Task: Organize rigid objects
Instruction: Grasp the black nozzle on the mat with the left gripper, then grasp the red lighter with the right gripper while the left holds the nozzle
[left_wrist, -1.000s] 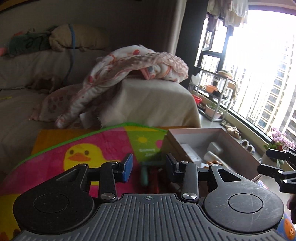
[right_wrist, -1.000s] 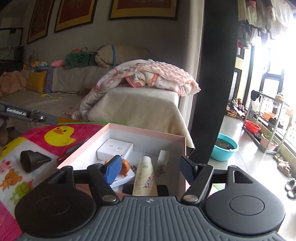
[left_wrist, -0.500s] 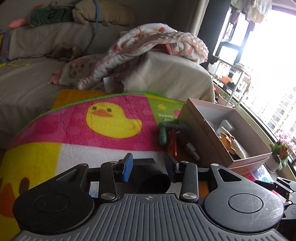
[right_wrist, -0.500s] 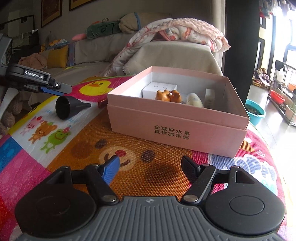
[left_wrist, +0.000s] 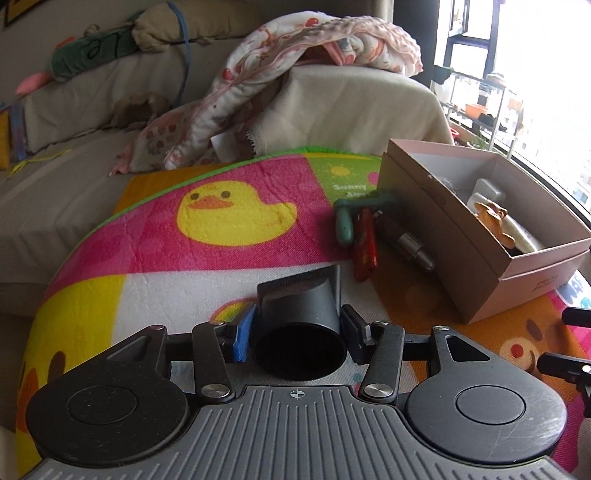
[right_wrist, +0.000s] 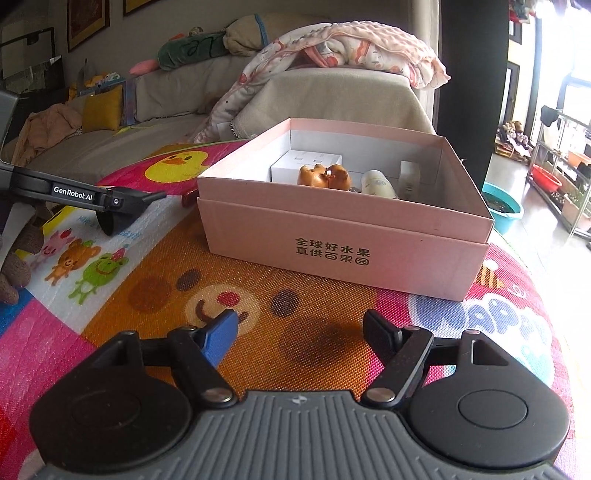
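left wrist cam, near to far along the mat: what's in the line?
Hand-held gripper, jaws opening around the black nozzle → red tool → green handle → pale sofa.

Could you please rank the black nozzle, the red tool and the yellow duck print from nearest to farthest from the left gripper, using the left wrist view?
1. black nozzle, between the opening jaws of the left gripper.
2. red tool, ahead to the right.
3. yellow duck print, farther, ahead left.

Left gripper (left_wrist: 297, 332): black linkage arms, silver pivot screws, ribbed grey housing, one blue pad and one black. Right gripper (right_wrist: 299, 330): matching build. White "GenRobot.AI" lettering marks the left unit's side at middle left of the right wrist view.
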